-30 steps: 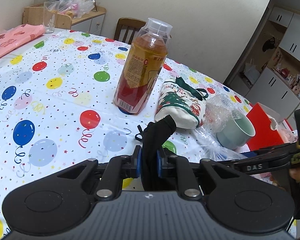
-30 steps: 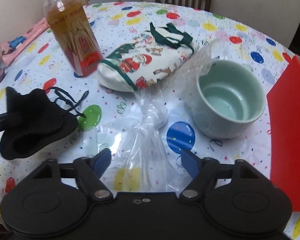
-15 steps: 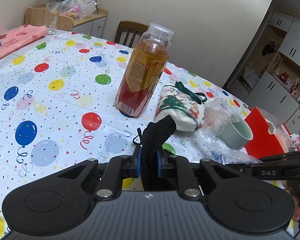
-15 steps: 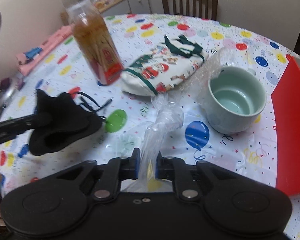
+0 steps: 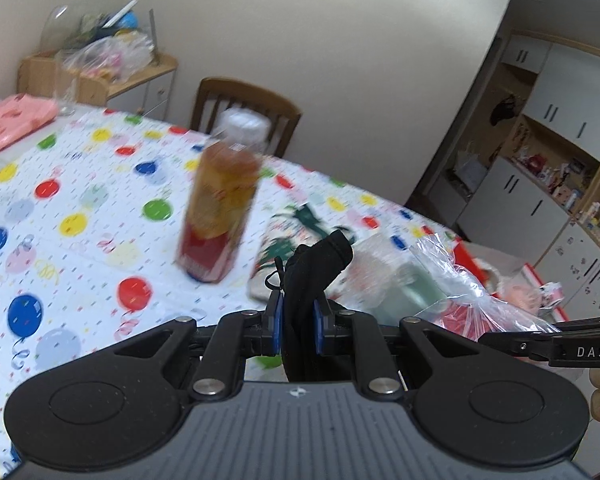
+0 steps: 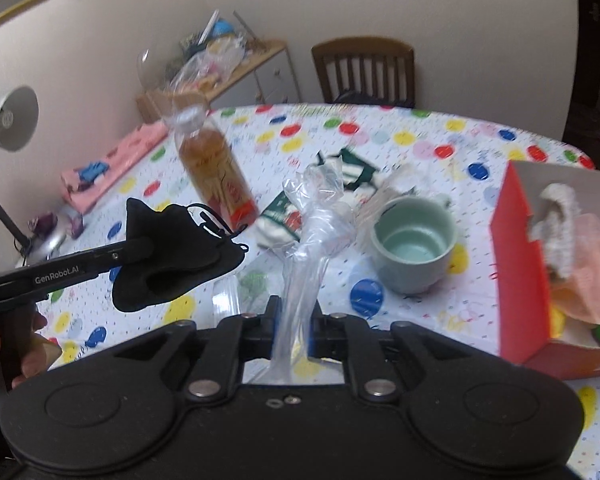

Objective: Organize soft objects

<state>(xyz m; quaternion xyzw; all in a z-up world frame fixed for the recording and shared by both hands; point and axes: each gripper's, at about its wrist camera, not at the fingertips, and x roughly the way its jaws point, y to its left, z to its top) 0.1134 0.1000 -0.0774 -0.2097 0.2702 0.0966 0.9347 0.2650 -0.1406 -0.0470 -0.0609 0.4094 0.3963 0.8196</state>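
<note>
Black soft fabric pouch with a thin drawstring (image 5: 312, 276) hangs limp in the clenched left gripper (image 5: 298, 322), above the table's near edge. It looks light and floppy, so a pinch at its thick middle should hold. The right gripper (image 6: 292, 330) grasps a crinkly clear plastic bag (image 6: 312, 224), probably slippery, beside the open red cardboard box (image 6: 516, 264).

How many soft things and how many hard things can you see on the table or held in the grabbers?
Soft: 4 – black pouch, plastic bag, Christmas bag, pink cloth
Hard: 3 – bottle, green cup, red box
Total: 7
</note>
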